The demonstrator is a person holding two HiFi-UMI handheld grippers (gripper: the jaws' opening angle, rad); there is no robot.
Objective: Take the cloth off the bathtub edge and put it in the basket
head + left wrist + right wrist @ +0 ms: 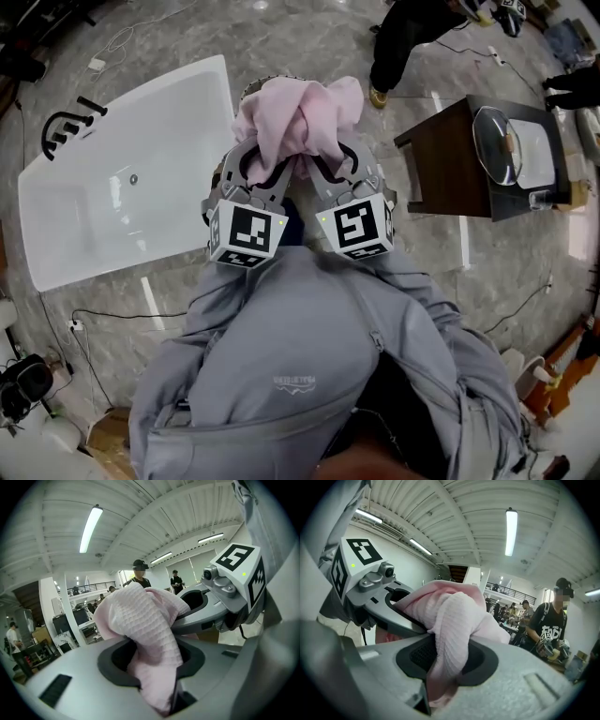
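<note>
Both grippers hold the pink waffle cloth [298, 117], bunched up in front of me and clear of the white bathtub [159, 86] at the left. My left gripper [267, 161] is shut on one fold and my right gripper [325, 161] is shut on another, side by side. In the left gripper view the cloth [140, 620] fills the left gripper [151, 667], and the right gripper [206, 603] is clamped on it just beyond. The right gripper view has the cloth [451, 618] pinched in the right gripper [444, 665], with the left gripper [391, 603] beside it. A woven rim [251, 91], perhaps the basket, peeks from behind the cloth.
A black tap [67, 124] sits at the tub's far corner. A dark wooden table [450, 155] with a round glass basin [497, 142] stands at the right. People stand at the top of the head view [412, 42]. Cables run over the marble floor [112, 314].
</note>
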